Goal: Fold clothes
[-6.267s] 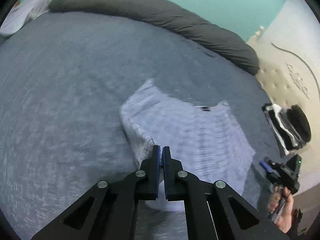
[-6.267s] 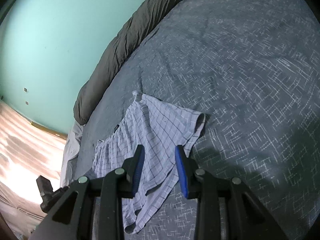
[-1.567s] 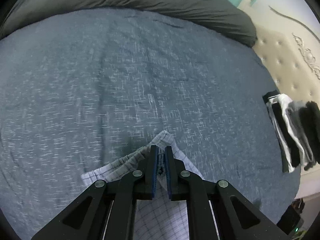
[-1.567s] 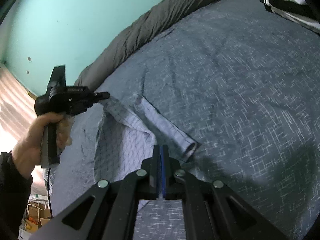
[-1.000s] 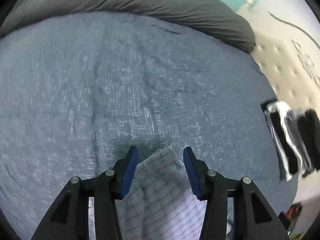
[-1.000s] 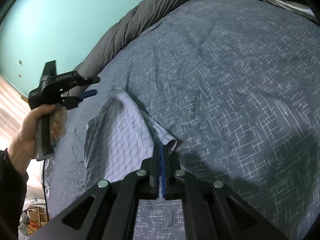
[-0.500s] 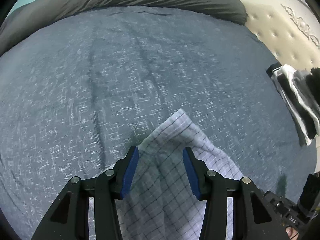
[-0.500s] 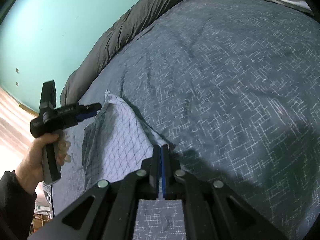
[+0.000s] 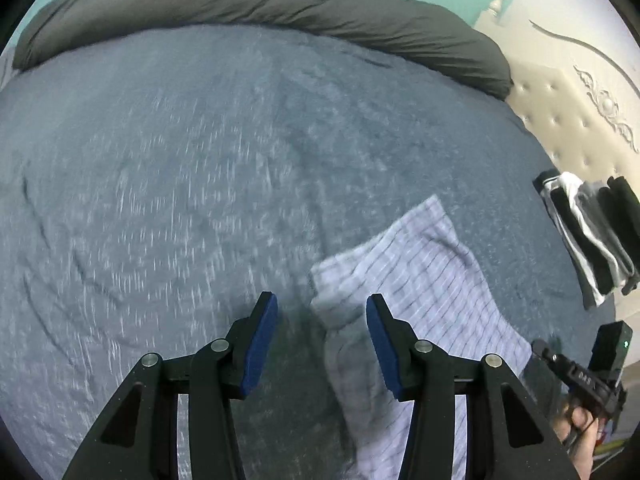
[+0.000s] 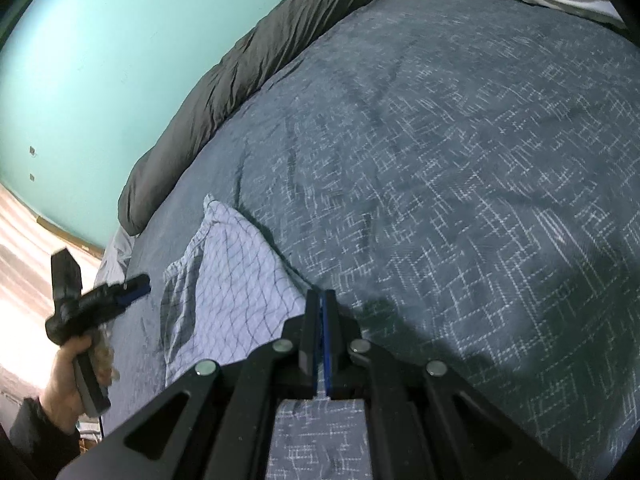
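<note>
While right gripper [image 10: 319,340] jaws pinch checked garment [image 10: 236,288], left gripper [image 9: 320,344] jaws gape empty; folded stack [image 9: 588,240] near headboard [image 9: 568,116].

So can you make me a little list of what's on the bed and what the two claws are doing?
surface: blue-grey bedspread
garment: pale checked cloth, folded over, lying on the bedspread
left claw: open, empty, over the garment's left edge
right claw: shut, at the garment's near edge; whether it pinches cloth cannot be told
stack: folded black and white clothes at the right edge of the bed
far side: dark grey rolled duvet along the teal wall
</note>
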`<action>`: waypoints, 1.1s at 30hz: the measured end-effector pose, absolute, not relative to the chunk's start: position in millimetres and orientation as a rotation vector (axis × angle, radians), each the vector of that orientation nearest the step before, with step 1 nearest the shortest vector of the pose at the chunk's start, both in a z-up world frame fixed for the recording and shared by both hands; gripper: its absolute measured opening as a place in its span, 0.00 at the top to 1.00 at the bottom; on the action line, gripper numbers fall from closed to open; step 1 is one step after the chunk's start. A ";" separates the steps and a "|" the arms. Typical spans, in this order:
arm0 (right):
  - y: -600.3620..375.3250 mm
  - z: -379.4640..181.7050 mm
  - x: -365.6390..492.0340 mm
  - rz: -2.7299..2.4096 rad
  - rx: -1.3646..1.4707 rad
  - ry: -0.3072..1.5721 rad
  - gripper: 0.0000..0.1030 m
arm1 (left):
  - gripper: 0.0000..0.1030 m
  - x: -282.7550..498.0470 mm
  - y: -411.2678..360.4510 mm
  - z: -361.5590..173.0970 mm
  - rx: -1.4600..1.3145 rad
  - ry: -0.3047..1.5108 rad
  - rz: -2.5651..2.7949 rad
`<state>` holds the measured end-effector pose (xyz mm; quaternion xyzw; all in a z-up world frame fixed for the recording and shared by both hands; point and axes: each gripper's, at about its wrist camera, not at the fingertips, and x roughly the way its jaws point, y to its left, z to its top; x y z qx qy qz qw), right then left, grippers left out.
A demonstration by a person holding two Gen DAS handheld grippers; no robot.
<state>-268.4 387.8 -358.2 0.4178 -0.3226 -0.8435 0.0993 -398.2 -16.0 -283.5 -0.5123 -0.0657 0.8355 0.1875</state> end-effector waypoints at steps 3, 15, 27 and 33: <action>390.1 -360.6 -270.3 -2.503 1.242 -0.965 0.99 | 0.51 -398.0 -14.8 -294.8 -1.449 -0.243 2.300; 388.0 -365.9 -273.8 -2.484 1.257 -0.983 0.99 | 0.99 -406.1 -8.5 -307.0 -1.426 -0.337 2.268; 387.9 -365.7 -274.1 -2.480 1.259 -0.995 0.99 | 0.79 -403.3 -12.4 -310.6 -1.446 -0.446 2.211; 387.4 -366.2 -274.5 -2.478 1.262 -0.997 0.99 | 0.72 -408.3 -8.1 -313.8 -1.433 -0.449 2.197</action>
